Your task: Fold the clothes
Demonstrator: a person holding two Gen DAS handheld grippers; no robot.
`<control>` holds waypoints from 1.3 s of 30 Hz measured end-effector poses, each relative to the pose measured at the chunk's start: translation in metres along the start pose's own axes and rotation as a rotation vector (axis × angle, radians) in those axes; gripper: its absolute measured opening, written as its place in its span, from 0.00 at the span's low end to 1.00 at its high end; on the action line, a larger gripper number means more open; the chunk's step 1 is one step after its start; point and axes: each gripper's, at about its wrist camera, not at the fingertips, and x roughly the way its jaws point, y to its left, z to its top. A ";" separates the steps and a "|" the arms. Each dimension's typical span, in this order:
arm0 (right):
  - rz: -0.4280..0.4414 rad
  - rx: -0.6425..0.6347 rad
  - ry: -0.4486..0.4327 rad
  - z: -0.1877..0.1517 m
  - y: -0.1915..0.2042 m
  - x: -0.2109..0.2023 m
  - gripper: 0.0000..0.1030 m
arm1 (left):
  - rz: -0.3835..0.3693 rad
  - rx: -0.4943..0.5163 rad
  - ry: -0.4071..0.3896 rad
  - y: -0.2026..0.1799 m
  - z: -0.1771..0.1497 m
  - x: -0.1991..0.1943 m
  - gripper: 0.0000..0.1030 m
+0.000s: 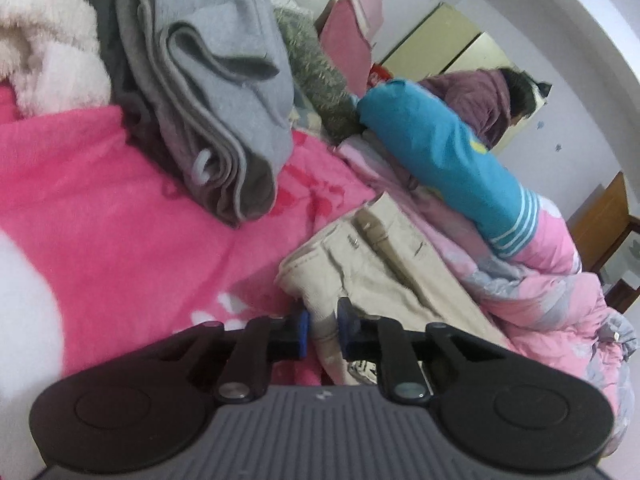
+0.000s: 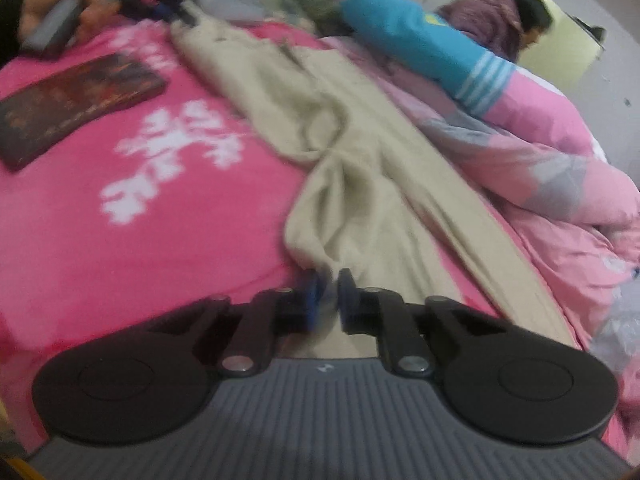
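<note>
Nearest the cameras, both tongs are clenched on the beige trousers: left tongs at the waistband, right tongs at a leg hem. Beige trousers are stretched unfolded across the pink bed; beyond, folded grey garments are stacked.

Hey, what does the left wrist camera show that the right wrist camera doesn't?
Only the left wrist view: a folded grey garment and white fleece.

Only the right wrist view: a dark flat book-like thing, and the left gripper at the trousers' far end.

Both: beige trousers on the pink blanket, a blue sleeve, and each camera's own fingers shut on trouser cloth.
</note>
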 end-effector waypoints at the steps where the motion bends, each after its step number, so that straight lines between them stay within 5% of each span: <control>1: 0.006 0.049 -0.013 0.001 -0.012 -0.003 0.05 | -0.005 0.002 -0.015 -0.001 0.001 -0.001 0.13; 7: -0.023 0.316 -0.043 -0.001 -0.087 -0.011 0.04 | -0.016 -0.018 -0.074 -0.001 0.007 -0.002 0.12; 10: 0.019 0.343 0.046 -0.014 -0.097 0.006 0.09 | -0.021 -0.045 -0.070 0.003 0.010 -0.001 0.11; 13: 0.034 0.256 0.091 -0.019 -0.080 0.008 0.24 | -0.019 -0.050 -0.071 0.006 0.011 -0.003 0.11; 18: 0.012 0.003 -0.073 -0.011 -0.037 -0.035 0.55 | -0.023 -0.083 -0.069 0.013 0.010 -0.003 0.11; 21: 0.070 -0.104 -0.145 0.003 -0.014 -0.039 0.56 | -0.035 -0.099 -0.062 0.016 0.011 -0.002 0.11; 25: 0.115 -0.240 -0.185 0.028 0.018 -0.004 0.54 | -0.080 -0.127 -0.030 0.022 0.010 0.001 0.18; 27: 0.154 -0.255 -0.196 0.042 0.030 0.015 0.53 | -0.096 -0.150 -0.007 0.027 0.008 0.003 0.30; 30: 0.206 -0.242 -0.191 0.062 0.039 0.048 0.46 | -0.104 -0.160 0.013 0.028 0.007 0.008 0.33; 32: 0.237 -0.223 -0.165 0.072 0.044 0.067 0.36 | -0.107 -0.148 0.014 0.026 0.006 0.010 0.31; 34: 0.269 -0.190 -0.143 0.077 0.045 0.080 0.11 | -0.088 -0.123 0.007 0.022 0.006 0.012 0.11; 39: 0.371 0.002 -0.193 0.090 0.023 0.066 0.05 | -0.061 -0.148 -0.065 0.023 0.011 0.003 0.10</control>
